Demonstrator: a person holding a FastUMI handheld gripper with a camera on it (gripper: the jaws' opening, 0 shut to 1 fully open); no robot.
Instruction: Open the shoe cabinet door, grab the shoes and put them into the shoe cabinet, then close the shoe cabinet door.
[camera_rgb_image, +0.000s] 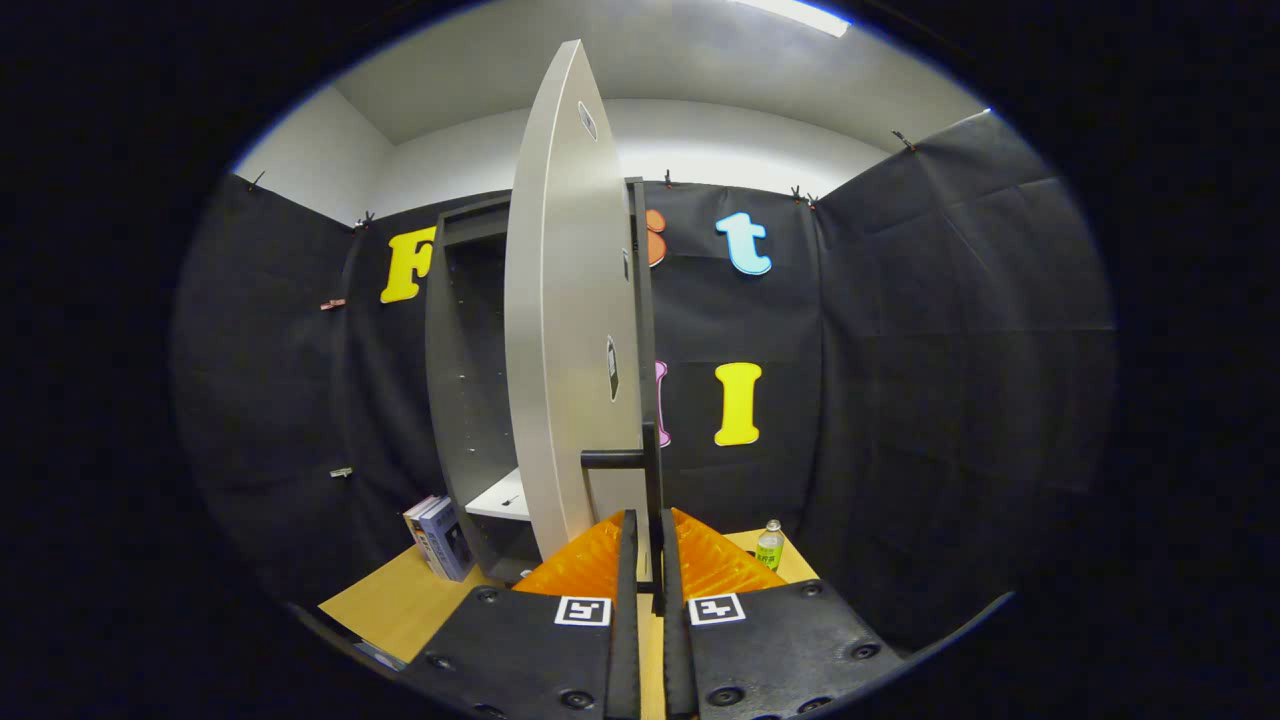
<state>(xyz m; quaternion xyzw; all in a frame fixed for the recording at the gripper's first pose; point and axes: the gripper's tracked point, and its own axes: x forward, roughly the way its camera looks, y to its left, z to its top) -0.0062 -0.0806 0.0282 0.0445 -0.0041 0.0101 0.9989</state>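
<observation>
The shoe cabinet (465, 380) stands on the wooden table against the back wall. Its pale door (565, 330) is swung well out toward me, almost edge-on. Inside, the dark interior shows a white shelf (500, 497) low down. A black bar handle (652, 470) runs down the door's free edge, with a short arm joining it to the door face. My gripper (650, 522) is shut on this handle; the bar passes straight between the two fingers, which sit close on either side of it.
A few books (440, 538) lean against the cabinet's left foot on the table (390, 605). A small green-labelled bottle (769, 545) stands just right of the fingers. Black cloth walls close in behind and on both sides.
</observation>
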